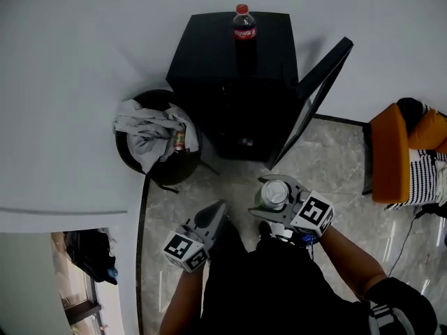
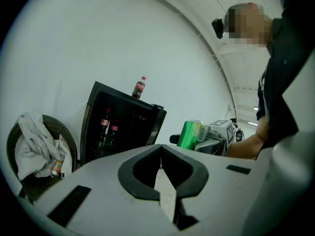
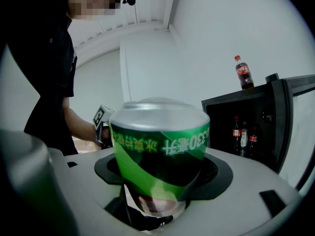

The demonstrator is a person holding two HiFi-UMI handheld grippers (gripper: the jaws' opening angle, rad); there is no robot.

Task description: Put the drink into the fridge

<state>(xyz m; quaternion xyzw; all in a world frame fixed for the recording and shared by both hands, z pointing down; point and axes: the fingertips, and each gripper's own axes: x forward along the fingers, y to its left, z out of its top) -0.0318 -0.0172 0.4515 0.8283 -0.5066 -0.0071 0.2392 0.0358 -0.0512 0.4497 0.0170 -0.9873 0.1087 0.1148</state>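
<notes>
My right gripper is shut on a green drink can, seen from above with its silver top in the head view and as a green can in the left gripper view. My left gripper is shut with nothing in it, its tips meeting. A small black fridge stands ahead by the wall with its door swung open to the right. Cola bottles stand on a shelf inside it. Another cola bottle stands on the fridge top.
A dark round basket holding grey cloth and a can stands left of the fridge. An orange chair with striped fabric is at the right. The floor is grey marble tile. A person's legs fill the bottom of the head view.
</notes>
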